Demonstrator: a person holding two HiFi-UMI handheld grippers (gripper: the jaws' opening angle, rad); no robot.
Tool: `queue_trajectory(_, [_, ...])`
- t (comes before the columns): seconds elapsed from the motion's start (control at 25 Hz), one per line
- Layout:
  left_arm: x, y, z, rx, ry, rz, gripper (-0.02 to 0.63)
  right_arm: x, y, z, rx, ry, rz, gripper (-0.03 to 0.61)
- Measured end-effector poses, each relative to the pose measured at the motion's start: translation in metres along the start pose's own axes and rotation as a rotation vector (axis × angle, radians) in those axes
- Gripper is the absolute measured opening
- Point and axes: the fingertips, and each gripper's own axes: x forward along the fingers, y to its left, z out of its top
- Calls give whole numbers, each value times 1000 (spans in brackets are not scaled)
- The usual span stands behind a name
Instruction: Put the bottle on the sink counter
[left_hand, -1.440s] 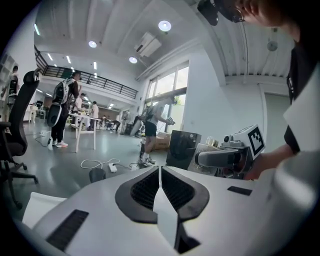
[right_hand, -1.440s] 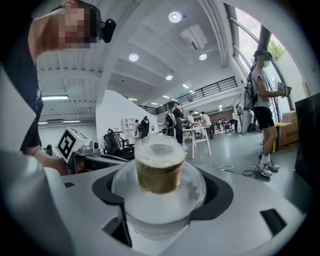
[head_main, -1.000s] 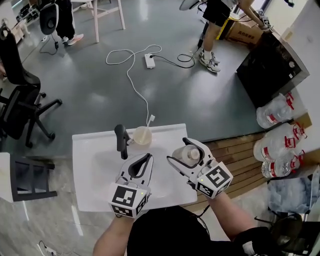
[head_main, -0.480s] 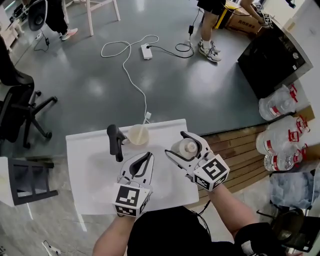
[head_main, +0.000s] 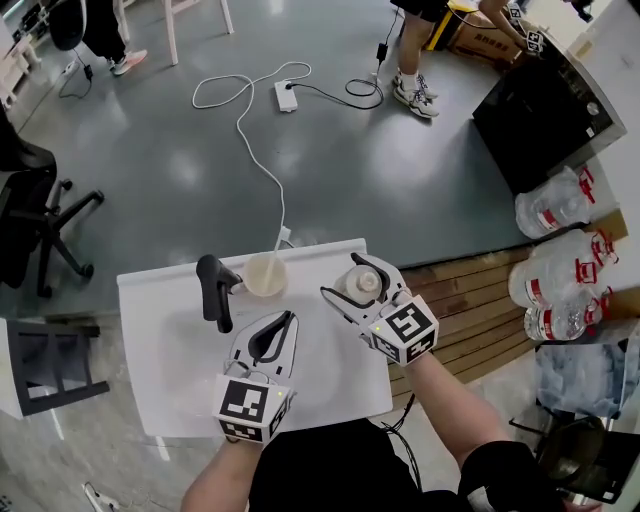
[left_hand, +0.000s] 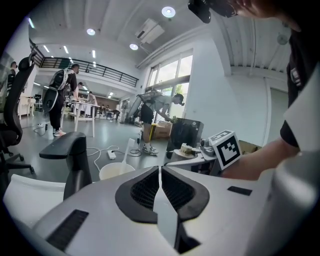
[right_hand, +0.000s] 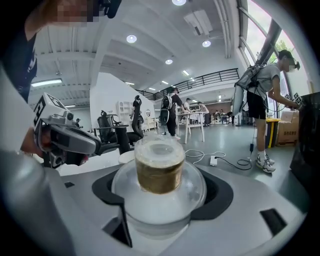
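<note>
Right gripper (head_main: 345, 278), clamped on the bottle (right_hand: 159, 167), has moved farther over your sink counter (head_main: 150, 300); left gripper (head_main: 285, 318) closed, empty.

on the desk (head_main: 150, 310), the faucet (head_main: 214, 290) stands far left, with the cup (head_main: 265, 276) just to its right. the left hand-held gripper (head_main: 289, 318) is over the desk's middle. the right hand-held gripper (head_main: 352, 276), with the bottle (head_main: 361, 284) between its jaws, is over the far right corner. water jugs (head_main: 555, 290) lie on the floor (head_main: 400, 180) to the right.

Sink counter (head_main: 160, 345): black faucet (head_main: 213, 290) and cream cup (head_main: 266, 277) side by side at far edge; left and near-left surface bare.
</note>
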Motion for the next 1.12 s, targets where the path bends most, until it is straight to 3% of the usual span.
queue_trajectory(0.52, [2, 3, -11, -12, 28, 9, 21, 36, -42, -41, -41, 95, -50, 354])
queue_trajectory(1.12, [19, 0, -10, -22, 34, -11, 21, 48, -60, -54, -44, 108, -103, 354])
